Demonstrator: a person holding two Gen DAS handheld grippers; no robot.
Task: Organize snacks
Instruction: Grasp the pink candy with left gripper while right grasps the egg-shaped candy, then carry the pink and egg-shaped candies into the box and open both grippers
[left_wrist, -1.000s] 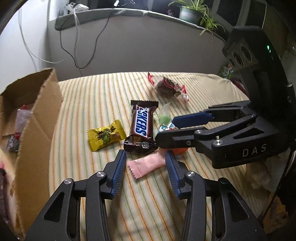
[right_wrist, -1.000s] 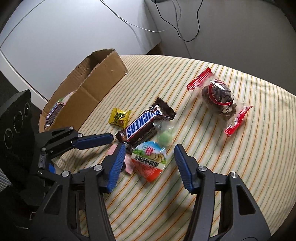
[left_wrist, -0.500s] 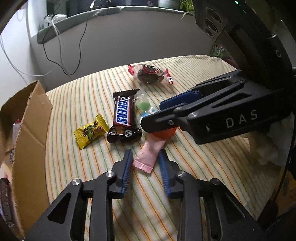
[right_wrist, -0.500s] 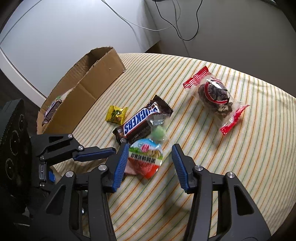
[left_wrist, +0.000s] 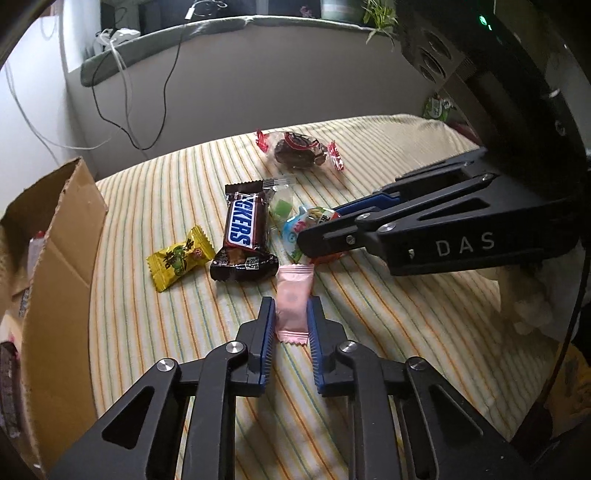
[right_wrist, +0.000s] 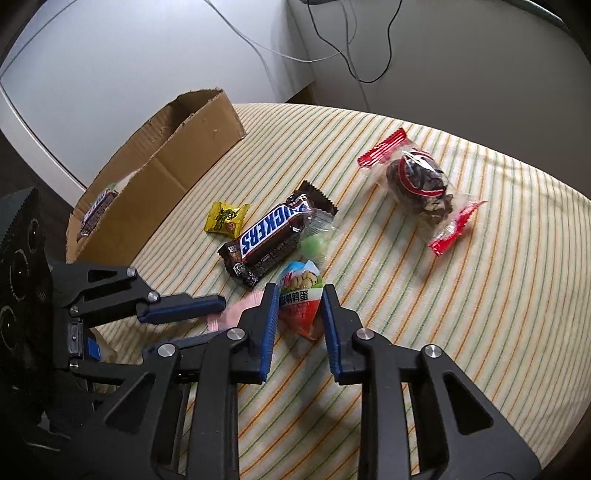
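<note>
My left gripper is shut on a pink candy packet that lies on the striped cloth. My right gripper is shut on a red, white and blue egg snack packet, also seen in the left wrist view. A Snickers bar, a yellow candy, a green candy in clear wrap and a dark pastry in red-ended wrap lie on the cloth.
An open cardboard box with several snacks inside stands at the left of the table. A grey wall with hanging cables is behind the table. The table edge curves round on the right.
Both grippers have closed: the left on the pink candy packet, the right on the egg snack packet. Both have moved forward slightly towards the snacks.
</note>
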